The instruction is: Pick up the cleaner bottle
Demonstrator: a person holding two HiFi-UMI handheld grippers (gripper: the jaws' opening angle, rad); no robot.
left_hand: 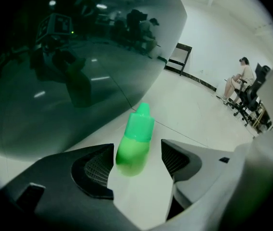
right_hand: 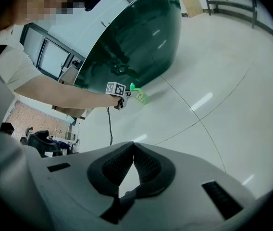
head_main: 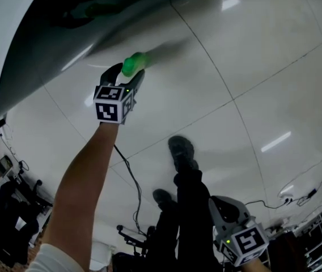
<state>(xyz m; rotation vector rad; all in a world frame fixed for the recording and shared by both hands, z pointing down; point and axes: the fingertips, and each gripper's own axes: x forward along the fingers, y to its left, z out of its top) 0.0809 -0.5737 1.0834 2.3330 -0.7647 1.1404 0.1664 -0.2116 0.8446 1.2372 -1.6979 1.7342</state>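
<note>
Left claw (left_hand: 137, 150) is wide open: the cleaner bottle (left_hand: 135, 141) sits between its jaws but neither pad presses on it. There's a gap on both sides, narrower at the left pad. Right claw (right_hand: 133, 147) is closed, pad tips together with nothing between them. You hold it low by your legs, well apart from the bottle

Scene, big to small:
- floor (head_main: 251, 95): glossy white tiles with thin dark seams, ceiling lights reflected in it
- dark curved panel (left_hand: 69, 57): shiny, green-tinted, fills the upper left of the left gripper view and mirrors your claw. The bottle is just off its lower edge
- your left arm (head_main: 84, 191): bare, stretched forward, with the marker cube (head_main: 113, 103) facing the head camera
- your legs (head_main: 186, 208): dark trousers and dark shoes, standing on the tiles between the two claws in the head view
- seated person (left_hand: 242, 78): on an office chair at the far side of the room
- cable (head_main: 130, 177): black, trails across the floor under your left arm
- the bottle: pale green body, brighter green cap whose narrow tip points away from the claw and leans a bit right. The body end is level with the pads and the cap sticks out past them. It's blurred in the head view, so I can't tell if it rests on the floor or is clear of it
</note>
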